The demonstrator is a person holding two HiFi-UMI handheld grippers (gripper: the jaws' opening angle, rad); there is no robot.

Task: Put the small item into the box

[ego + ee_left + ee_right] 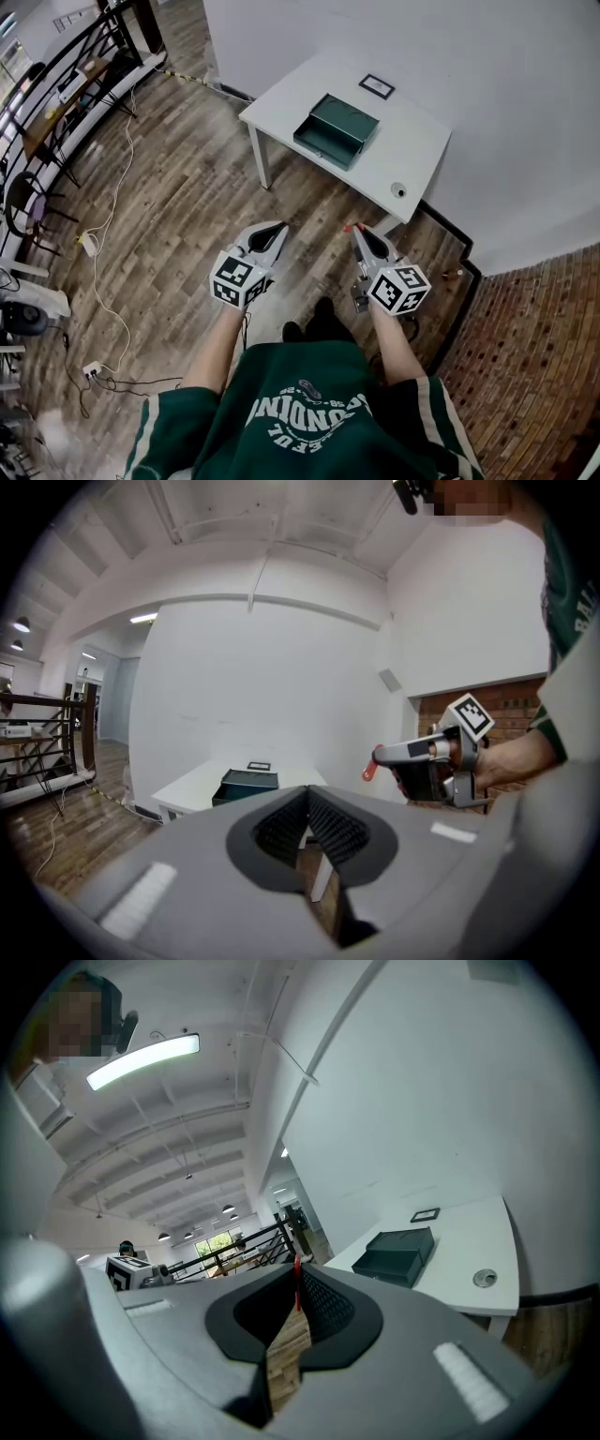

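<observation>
A dark green box [336, 128] lies open on the white table [412, 141] ahead, far from both grippers. The box also shows in the left gripper view [248, 782] and the right gripper view [398, 1251]. My right gripper [353, 229] is held over the wooden floor, short of the table, shut on a small thin red item [298, 1283]. The red item [370, 766] pokes out of its tip. My left gripper [277, 230] hovers beside it to the left, its jaws shut [307, 794] with nothing between them.
A small black frame [377, 86] lies at the table's far side and a small round object [399, 189] near its right front corner. A black railing [56, 103] and cables [108, 225] lie to the left, a brick-patterned floor [534, 356] to the right.
</observation>
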